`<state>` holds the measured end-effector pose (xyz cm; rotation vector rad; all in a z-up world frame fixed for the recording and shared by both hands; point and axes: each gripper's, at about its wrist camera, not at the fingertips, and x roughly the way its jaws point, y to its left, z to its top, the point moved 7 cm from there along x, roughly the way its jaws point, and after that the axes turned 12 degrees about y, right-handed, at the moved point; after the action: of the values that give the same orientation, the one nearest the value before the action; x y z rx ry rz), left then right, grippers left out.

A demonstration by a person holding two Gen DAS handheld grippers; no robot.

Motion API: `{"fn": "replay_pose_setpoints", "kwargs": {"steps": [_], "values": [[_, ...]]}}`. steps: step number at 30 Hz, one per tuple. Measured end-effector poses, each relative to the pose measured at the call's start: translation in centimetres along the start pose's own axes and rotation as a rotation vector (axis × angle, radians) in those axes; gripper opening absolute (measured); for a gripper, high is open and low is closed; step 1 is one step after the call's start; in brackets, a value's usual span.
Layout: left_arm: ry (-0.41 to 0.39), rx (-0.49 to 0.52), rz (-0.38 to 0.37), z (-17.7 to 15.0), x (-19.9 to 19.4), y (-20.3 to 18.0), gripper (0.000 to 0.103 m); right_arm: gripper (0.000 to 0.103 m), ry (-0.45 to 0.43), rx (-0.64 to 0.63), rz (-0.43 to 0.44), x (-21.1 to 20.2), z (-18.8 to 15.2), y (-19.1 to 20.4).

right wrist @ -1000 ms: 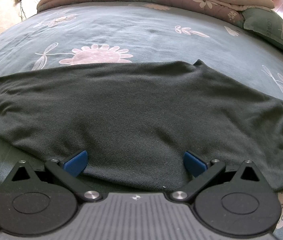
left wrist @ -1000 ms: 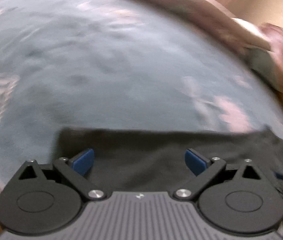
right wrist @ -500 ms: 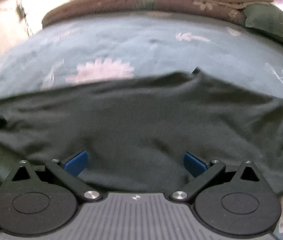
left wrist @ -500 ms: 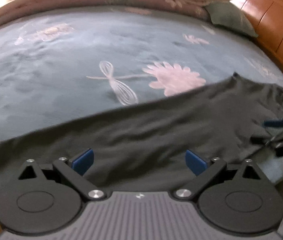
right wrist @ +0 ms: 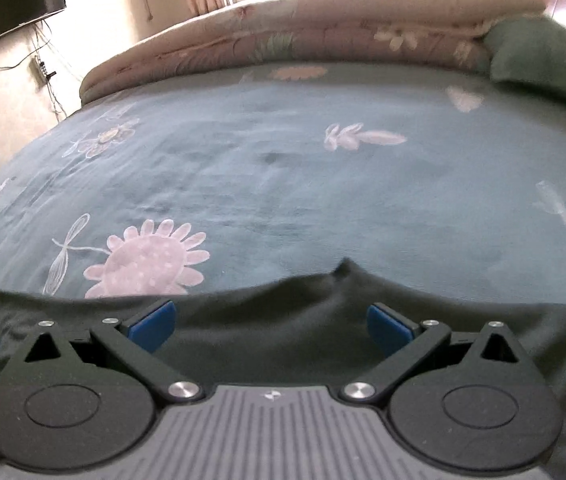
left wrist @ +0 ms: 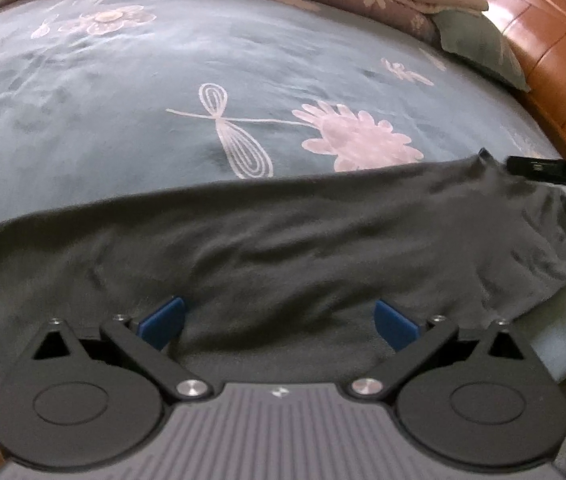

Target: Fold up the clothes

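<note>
One bed (left wrist: 131, 128) fills both views, covered with a blue-grey sheet printed with pink flowers. At its far side lie one rolled quilt (right wrist: 323, 36) and one green pillow (right wrist: 539, 60). One dark garment (left wrist: 283, 248) is spread flat across the near edge of the bed, with some wrinkles. The two tongs are above it: the left tongs (left wrist: 281, 318) are wide open and hold nothing, and the right tongs (right wrist: 269, 326) are also wide open and hold nothing. Each has two blue pads (left wrist: 163, 316).
</note>
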<state>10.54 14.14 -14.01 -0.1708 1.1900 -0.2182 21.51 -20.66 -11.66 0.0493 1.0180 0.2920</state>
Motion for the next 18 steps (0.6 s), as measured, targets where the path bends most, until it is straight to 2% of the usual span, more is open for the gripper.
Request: {"fn": "replay_pose_setpoints", "kwargs": {"steps": [5,10,15,18], "values": [[-0.014,-0.043,-0.042,0.2,-0.1,0.5,0.102,0.103,0.047,0.036,0.019,4.0,1.6,-1.2],[-0.022,-0.031,-0.037,0.2,-0.1,0.5,0.102,0.103,0.029,0.006,-0.003,4.6,2.8,-1.5],[-0.029,-0.03,-0.033,0.1,-0.1,0.4,0.102,0.103,0.002,0.004,-0.011,2.9,3.0,-0.1],[-0.035,-0.03,-0.037,0.0,-0.1,0.5,0.102,0.103,0.03,-0.015,-0.012,4.5,3.0,0.5]]}}
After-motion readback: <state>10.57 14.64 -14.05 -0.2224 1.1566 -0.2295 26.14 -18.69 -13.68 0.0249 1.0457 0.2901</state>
